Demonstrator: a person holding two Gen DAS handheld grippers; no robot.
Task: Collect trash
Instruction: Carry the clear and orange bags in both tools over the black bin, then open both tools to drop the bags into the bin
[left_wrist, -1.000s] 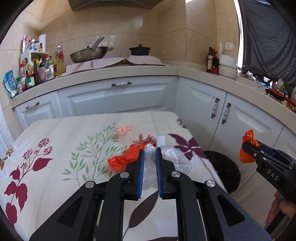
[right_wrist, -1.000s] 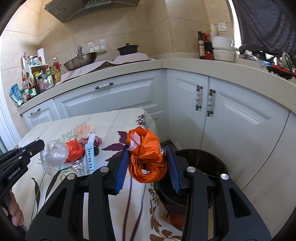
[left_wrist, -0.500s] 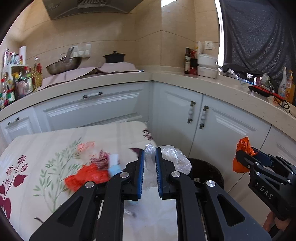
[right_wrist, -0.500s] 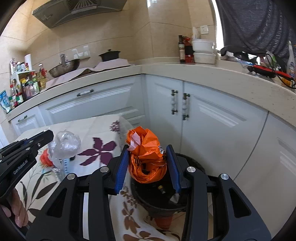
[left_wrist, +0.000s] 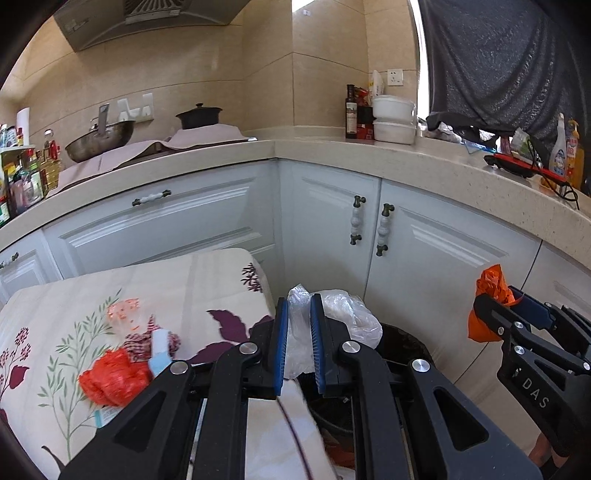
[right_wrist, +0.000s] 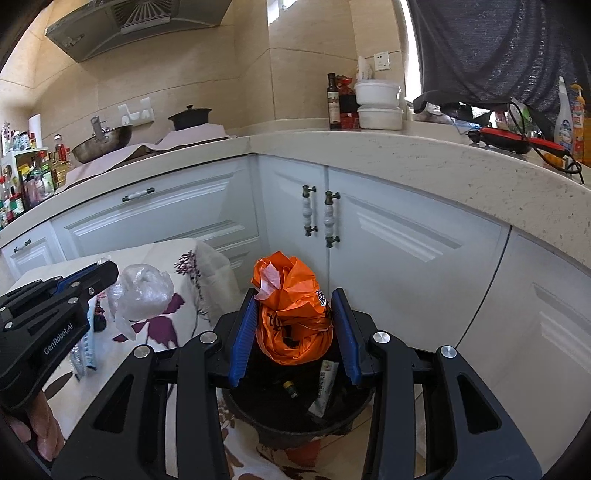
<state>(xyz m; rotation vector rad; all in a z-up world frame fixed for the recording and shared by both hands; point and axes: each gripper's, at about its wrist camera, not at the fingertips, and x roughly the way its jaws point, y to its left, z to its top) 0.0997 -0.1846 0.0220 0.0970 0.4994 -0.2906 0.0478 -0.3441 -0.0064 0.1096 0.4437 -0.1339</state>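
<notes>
Beyond the right edge of the table, a black trash bin stands on the floor in front of the white corner cabinets. The right tongs are clamped on a crumpled orange bag and hold it directly above the bin mouth, so a release would likely drop it among the wrappers already inside. The left tongs are closed on a clear plastic bag, carried at the table's right edge, near the bin rim; this staging probably lets the second item follow the first without a return trip. Red plastic scrap, a checked wrapper and a small pale-blue pack lie on the flowered cloth near the table's front, not yet collected.

Compared with the frames a second ago, both tongs have travelled rightward from over the table toward the bin. The orange bag, then over the table's right edge, now hangs over the bin opening. The clear bag, then above the scraps, now sits past them. Neither grip has changed.
</notes>
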